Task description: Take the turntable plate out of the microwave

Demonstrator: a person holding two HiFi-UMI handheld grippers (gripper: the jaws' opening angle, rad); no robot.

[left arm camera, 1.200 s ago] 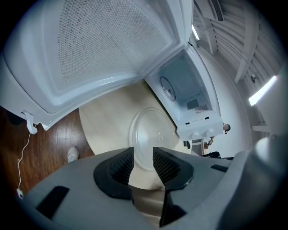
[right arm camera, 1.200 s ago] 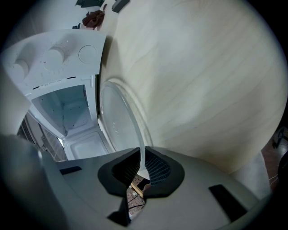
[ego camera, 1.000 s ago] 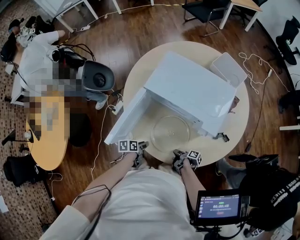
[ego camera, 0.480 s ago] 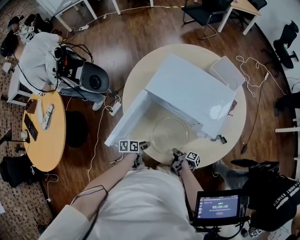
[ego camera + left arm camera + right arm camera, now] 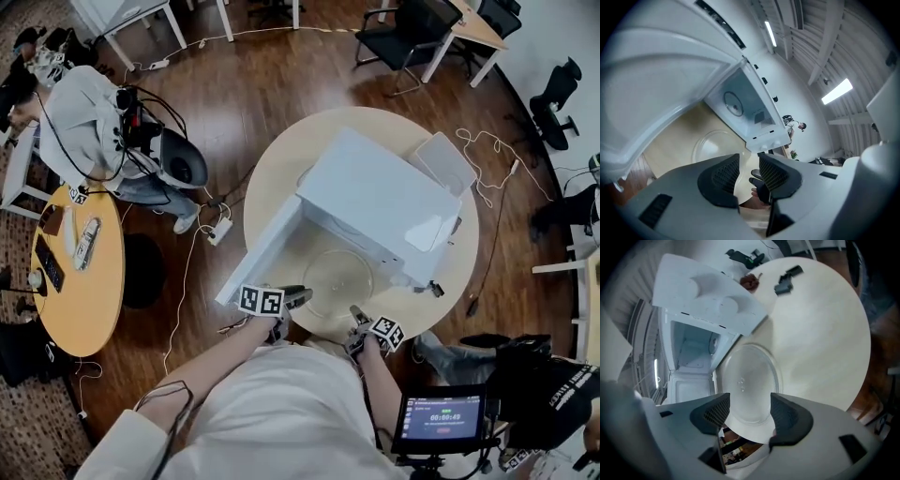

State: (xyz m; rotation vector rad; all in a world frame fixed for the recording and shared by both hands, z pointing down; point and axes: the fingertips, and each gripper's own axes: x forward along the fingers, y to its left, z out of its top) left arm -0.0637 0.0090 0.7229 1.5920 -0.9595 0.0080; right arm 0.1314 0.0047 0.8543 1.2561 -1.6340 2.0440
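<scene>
While the person leans over the round worktop (image 5: 281, 178), the head view shows the white microwave (image 5: 384, 202) sitting on it. Its door (image 5: 258, 258) is swung open to the left. The glass turntable plate (image 5: 337, 278) is out of the microwave. It lies flat on the worktop, right in front of the open box. The left claw (image 5: 298, 297) is close to the plate's left side, near the bottom corner of the door. The right claw (image 5: 356, 312) is close to the plate's near edge.

From the left gripper view, the left claw (image 5: 749, 171) has its two jaws spread a little, with nothing pinched between them. Past them the plate (image 5: 710, 147) lies on the pale worktop (image 5: 670, 150), in front of the open microwave (image 5: 745, 108). The door (image 5: 651, 79) fills the top left.

From the right gripper view, the jaws of the right claw (image 5: 747, 413) have just been opening and now stand wide apart. The plate (image 5: 750, 376) shows through the gap, but the pads do not press on it. It lies on the worktop (image 5: 820, 333), just in front of the microwave (image 5: 693, 348) and beside its open door (image 5: 689, 389).
</scene>
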